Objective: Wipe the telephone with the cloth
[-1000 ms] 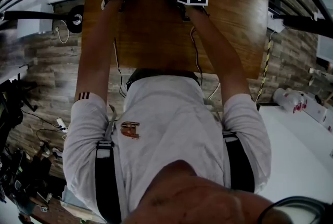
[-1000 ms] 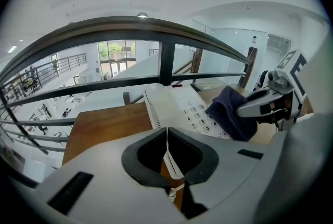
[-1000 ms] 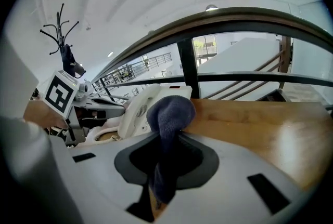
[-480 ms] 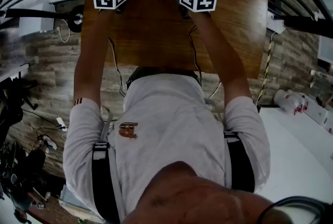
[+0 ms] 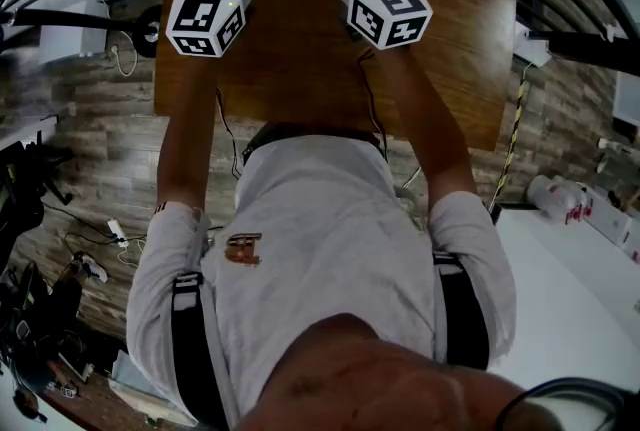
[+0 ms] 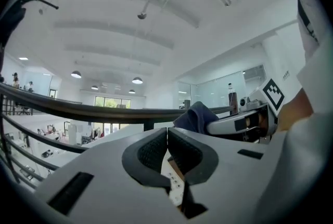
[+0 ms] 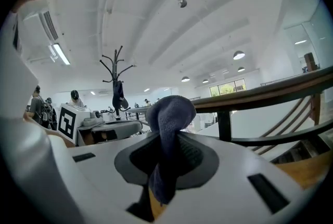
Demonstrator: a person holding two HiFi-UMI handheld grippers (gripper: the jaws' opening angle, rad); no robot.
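Got right tool (image 7: 169, 158) clamped on the cloth (image 7: 169, 116). Dark blue, pinched between both pads, bunched into a rounded lump above the tips, with a tail hanging below them. Got left tool (image 6: 167, 137) with jaws together, pads touching, nothing gripped. Through the opening under its pads, can see a strip of the telephone (image 6: 175, 181), white with small keys.

Both tool cameras tilted up, taking in mostly white ceiling, round lamps and a dark railing (image 6: 78, 109). From left tool view, can see right tool just beside, on the right, cloth sticking out of its tip. From right tool view, can see left tool alongside on the left, its marker cube (image 7: 69, 121) facing the camera. Behind that, a black coat stand (image 7: 117, 80) and a few people far off.

From head view, reading both tools as held side by side over the far edge of the wooden surface (image 5: 300, 69), tips angled toward each other. Telephone lying on that far edge between the two tips, mostly cut off by the frame top. Cloth showing as a dark patch just right of it. Can't tell whether cloth touches telephone. Arms stretched forward, white shirt (image 5: 320, 239) with dark straps below.
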